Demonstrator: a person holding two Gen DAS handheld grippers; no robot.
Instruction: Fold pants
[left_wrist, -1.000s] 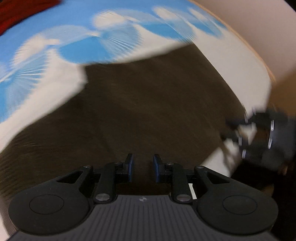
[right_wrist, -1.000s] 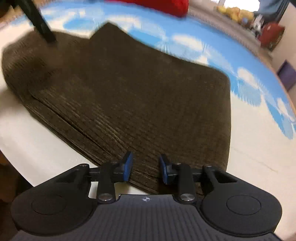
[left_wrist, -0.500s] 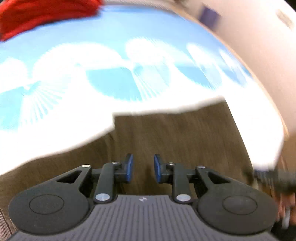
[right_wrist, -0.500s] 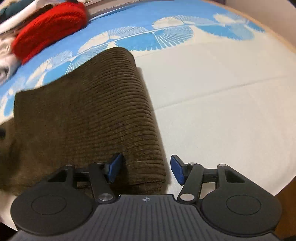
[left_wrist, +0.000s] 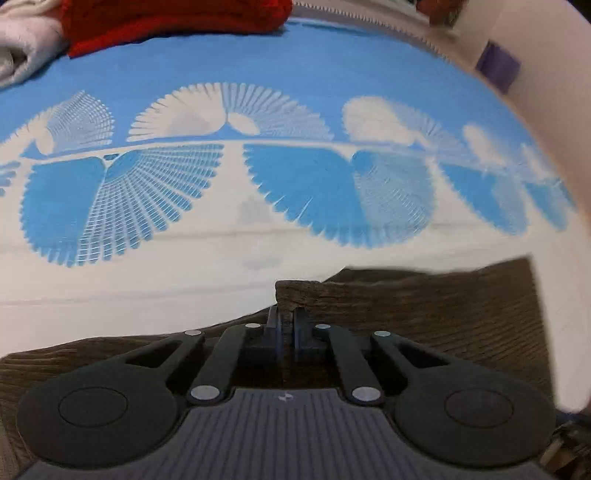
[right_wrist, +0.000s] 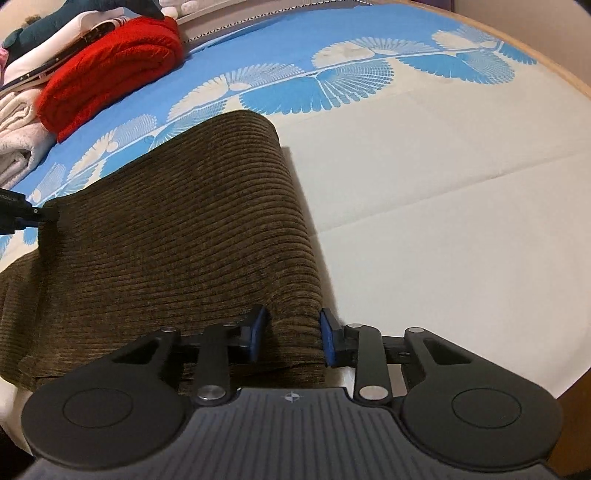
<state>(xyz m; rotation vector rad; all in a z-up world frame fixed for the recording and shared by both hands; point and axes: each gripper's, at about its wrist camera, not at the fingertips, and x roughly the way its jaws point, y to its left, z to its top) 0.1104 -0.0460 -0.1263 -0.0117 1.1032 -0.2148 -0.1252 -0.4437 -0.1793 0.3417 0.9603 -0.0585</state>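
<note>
Brown corduroy pants (right_wrist: 184, 229) lie folded on a blue and white patterned cloth (right_wrist: 424, 177). In the left wrist view my left gripper (left_wrist: 286, 328) is shut on a far corner of the pants (left_wrist: 406, 310). It also shows at the left edge of the right wrist view (right_wrist: 22, 216), at that corner. My right gripper (right_wrist: 291, 338) is open, its blue pads either side of the near folded edge of the pants without pinching it.
A folded red knit (right_wrist: 107, 70) and pale clothes (right_wrist: 18, 129) are stacked at the far left. The red knit also shows in the left wrist view (left_wrist: 166, 18). The table's wooden rim (right_wrist: 554, 70) runs along the right.
My left gripper has shut on the pants corner and moved to the fabric's edge. My right gripper has swung around to the near folded edge and opened wider around it.
</note>
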